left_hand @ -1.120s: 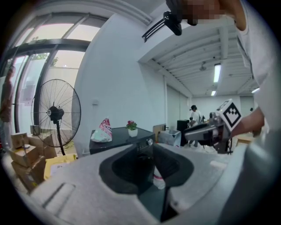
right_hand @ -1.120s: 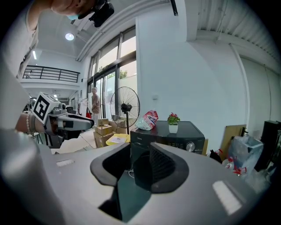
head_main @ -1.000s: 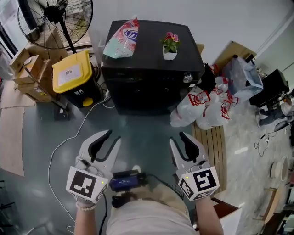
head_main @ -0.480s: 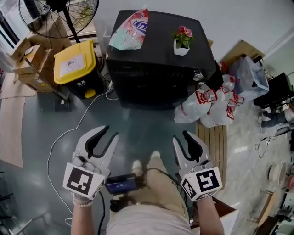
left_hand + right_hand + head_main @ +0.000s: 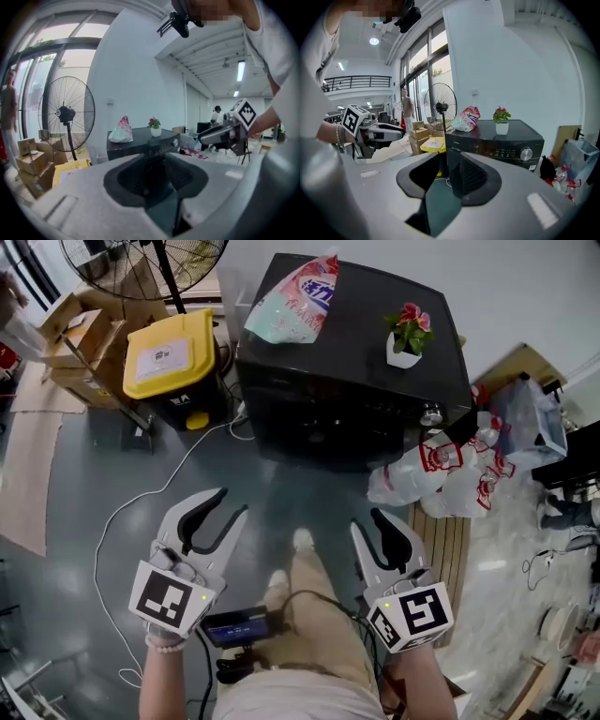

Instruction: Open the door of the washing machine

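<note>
My left tongs (image 5: 228,502) and right tongs (image 5: 366,521) both hung released with nothing between them, the left pair's jaws having just been widening. The black washing machine (image 5: 356,371) stood well ahead across the floor, between a yellow-lidded bin (image 5: 173,357) and a heap of white plastic bags (image 5: 436,479). I judged I might snag the white cable (image 5: 150,498) on the floor, or tug the door hard enough to topple the potted plant (image 5: 408,332) and detergent bag (image 5: 298,298) on top. The bag's print, the plastic bags' red marks and the control panel's lettering were all too small to read.
</note>
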The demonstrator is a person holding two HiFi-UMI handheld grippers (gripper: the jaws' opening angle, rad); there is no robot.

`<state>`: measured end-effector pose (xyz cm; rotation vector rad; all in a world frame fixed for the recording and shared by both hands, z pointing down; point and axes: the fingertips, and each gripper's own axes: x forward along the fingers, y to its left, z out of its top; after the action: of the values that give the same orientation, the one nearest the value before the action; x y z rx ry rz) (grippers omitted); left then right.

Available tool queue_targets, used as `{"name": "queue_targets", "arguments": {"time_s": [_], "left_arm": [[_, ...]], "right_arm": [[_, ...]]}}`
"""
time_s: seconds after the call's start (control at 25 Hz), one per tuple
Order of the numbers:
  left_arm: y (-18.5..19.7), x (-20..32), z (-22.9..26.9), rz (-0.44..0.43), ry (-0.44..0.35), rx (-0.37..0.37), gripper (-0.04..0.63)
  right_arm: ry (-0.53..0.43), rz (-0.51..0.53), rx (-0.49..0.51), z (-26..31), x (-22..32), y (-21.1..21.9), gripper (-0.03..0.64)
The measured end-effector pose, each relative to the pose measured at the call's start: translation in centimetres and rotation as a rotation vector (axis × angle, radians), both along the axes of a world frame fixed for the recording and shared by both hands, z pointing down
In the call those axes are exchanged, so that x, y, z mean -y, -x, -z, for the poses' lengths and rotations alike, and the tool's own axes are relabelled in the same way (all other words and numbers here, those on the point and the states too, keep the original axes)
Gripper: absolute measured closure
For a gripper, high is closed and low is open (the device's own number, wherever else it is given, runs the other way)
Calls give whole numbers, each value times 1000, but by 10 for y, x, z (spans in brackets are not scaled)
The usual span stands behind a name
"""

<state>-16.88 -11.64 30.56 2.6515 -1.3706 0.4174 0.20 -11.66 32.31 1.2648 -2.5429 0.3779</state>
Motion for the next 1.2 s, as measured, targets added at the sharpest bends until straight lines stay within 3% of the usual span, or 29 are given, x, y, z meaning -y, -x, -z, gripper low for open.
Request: {"name": "queue_targets", "arguments": {"time_s": [0.28,0.88,1.2], "left_arm": [[-6,30,-28,18,80,-8,463],[-12,101,-104,25,119,31,448],[-19,131,-154,-44,109,106,442]], "right_arm": [[20,46,-5,-18,37,2,495],[61,91,-37,-66,95,-7,495],[80,106,-36,-94,117,-8,495]]}}
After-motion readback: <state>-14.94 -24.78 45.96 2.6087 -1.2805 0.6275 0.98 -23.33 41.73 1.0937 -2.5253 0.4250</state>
